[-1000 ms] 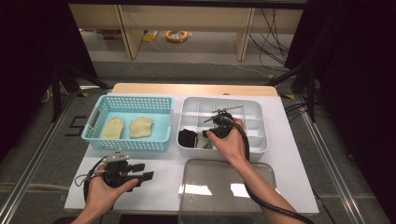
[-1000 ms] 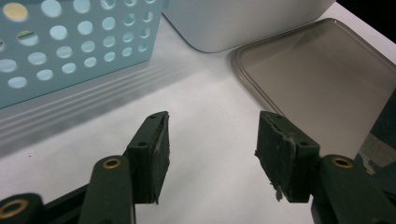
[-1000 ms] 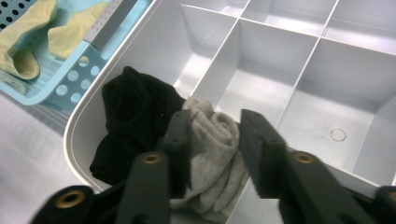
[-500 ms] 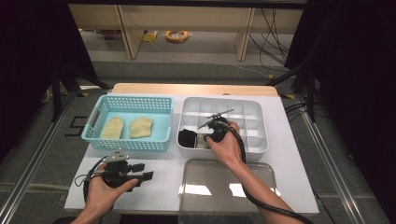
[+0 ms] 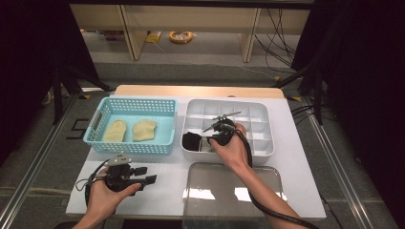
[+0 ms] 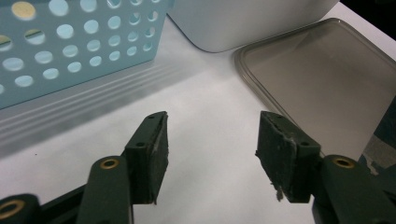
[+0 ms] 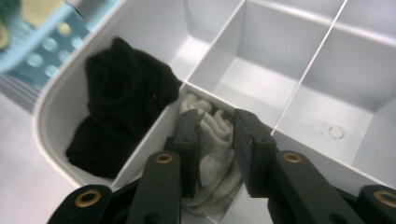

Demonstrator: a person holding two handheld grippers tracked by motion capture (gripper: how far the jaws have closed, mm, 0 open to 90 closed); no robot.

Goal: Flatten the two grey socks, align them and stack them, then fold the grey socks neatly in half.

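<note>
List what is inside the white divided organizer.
The white divided organizer holds a black sock in its corner compartment and a grey sock in the next. The right gripper covers part of the grey sock.

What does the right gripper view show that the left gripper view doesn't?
Right gripper view: a black sock in the corner compartment of the white divided box, a grey sock in the next compartment, with the right gripper jaws either side of it, having just been opening. Left gripper view: the clear lid on the white table, and the left gripper open with nothing between. Both: the blue basket and the white box.
</note>
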